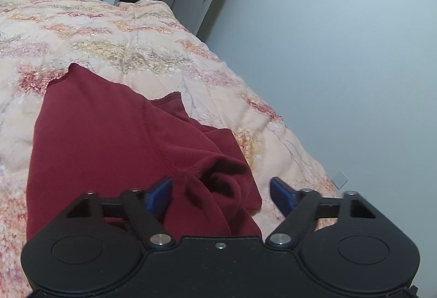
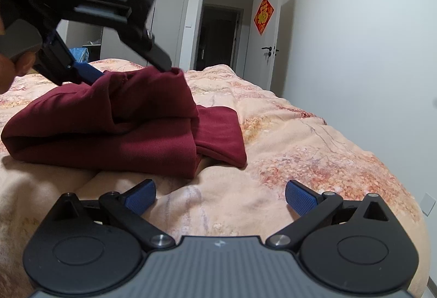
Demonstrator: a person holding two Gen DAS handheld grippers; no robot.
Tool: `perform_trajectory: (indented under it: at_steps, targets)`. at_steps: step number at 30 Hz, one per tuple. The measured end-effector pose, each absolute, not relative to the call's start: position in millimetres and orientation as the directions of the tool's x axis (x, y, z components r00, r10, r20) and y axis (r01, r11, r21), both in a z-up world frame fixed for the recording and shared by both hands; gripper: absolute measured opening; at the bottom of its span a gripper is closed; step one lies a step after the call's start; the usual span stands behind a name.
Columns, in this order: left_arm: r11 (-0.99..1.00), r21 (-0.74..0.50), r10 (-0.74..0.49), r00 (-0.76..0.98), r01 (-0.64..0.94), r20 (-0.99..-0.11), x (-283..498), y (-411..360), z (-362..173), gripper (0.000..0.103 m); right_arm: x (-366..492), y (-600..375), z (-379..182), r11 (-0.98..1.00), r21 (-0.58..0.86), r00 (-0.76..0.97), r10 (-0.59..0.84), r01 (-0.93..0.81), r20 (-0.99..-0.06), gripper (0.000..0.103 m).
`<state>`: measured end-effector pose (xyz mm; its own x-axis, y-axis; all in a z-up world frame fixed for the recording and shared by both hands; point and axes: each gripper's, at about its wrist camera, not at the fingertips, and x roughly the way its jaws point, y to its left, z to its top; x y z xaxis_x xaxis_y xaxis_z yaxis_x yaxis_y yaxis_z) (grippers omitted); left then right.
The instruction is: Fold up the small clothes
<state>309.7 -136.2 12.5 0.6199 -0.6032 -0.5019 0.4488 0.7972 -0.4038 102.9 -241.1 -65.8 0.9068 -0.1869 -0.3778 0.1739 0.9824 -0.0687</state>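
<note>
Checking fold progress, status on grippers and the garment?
Left gripper open over red garment, fabric between jaws, not pinched. Right gripper open, empty, above blanket. Garment partly folded, bunched. Nothing in the way.

A bed (image 2: 300,139) under a floral peach quilt (image 1: 114,46) fills the lower frame; plain white wall (image 2: 355,52) right, open doorway (image 2: 218,30) and white door (image 2: 269,52) with red ornament (image 2: 263,15) at top.

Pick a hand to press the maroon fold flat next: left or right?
Left. The left gripper is open right over the maroon garment; the right gripper is open over bare quilt.
</note>
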Motion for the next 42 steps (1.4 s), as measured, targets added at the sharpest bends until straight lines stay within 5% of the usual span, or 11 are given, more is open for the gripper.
perform_trajectory:
  at_steps: [5, 22, 29, 36, 42]
  targets:
    - [0.798, -0.415, -0.599, 0.656, 0.438, -0.459, 296, -121, 25, 0.101, 106, -241, -69, 0.982, -0.074, 0.905, -0.189, 0.174, -0.38, 0.103]
    - [0.912, -0.408, -0.214, 0.82, -0.027, -0.532, 290, -13, 12, 0.102, 98, -238, -50, 0.988, -0.075, 0.93, -0.15, 0.132, -0.336, 0.103]
    - [0.893, -0.44, -0.222, 0.757, -0.095, -0.615, 290, 5, -30, 0.102, 94, -254, -20, 0.993, 0.121, 0.936, 0.03, 0.013, -0.351, 0.103]
    - [0.894, -0.444, -0.253, 0.759, -0.053, -0.6, 282, 9, -43, 0.102, 116, -255, -7, 0.968, 0.239, 0.904, 0.165, -0.073, -0.393, 0.103]
    - [0.921, -0.388, -0.245, 0.762, -0.009, -0.599, 280, 1, -49, 0.102, 154, -274, -2, 0.853, 0.516, 0.868, 0.316, -0.083, -0.383, 0.103]
